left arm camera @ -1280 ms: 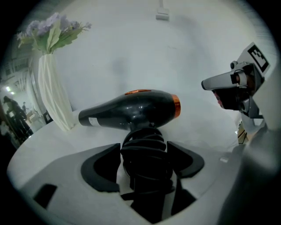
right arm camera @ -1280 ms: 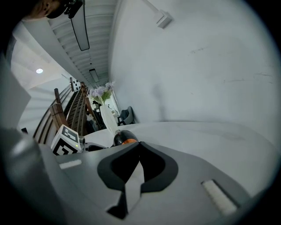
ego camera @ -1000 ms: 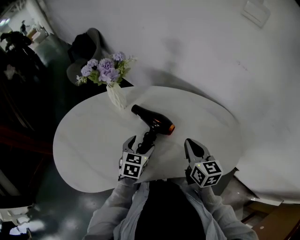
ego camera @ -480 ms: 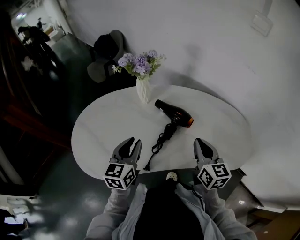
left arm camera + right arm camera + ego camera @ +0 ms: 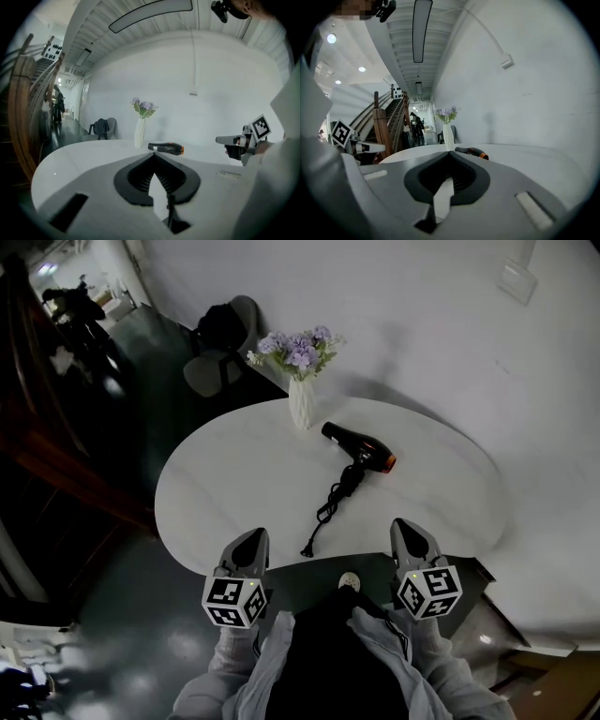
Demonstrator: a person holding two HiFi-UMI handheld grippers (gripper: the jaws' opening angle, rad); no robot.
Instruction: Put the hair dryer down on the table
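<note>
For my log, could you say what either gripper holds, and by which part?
Nothing is held: left gripper and right gripper are shut, empty; dryer lies on table.

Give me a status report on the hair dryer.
Left hand-held gripper shut, empty; right hand-held gripper same. Hair dryer lying on table. Nothing in the way.

No readable text, brand or number; only square marker patterns on left gripper [image 5: 251, 538] and right gripper [image 5: 405, 526]

In both gripper views your jaws hide the handle and cord of the hair dryer [image 5: 165, 148], and the small round thing [image 5: 349, 581] beneath the table [image 5: 225, 493] is too small to identify.
</note>
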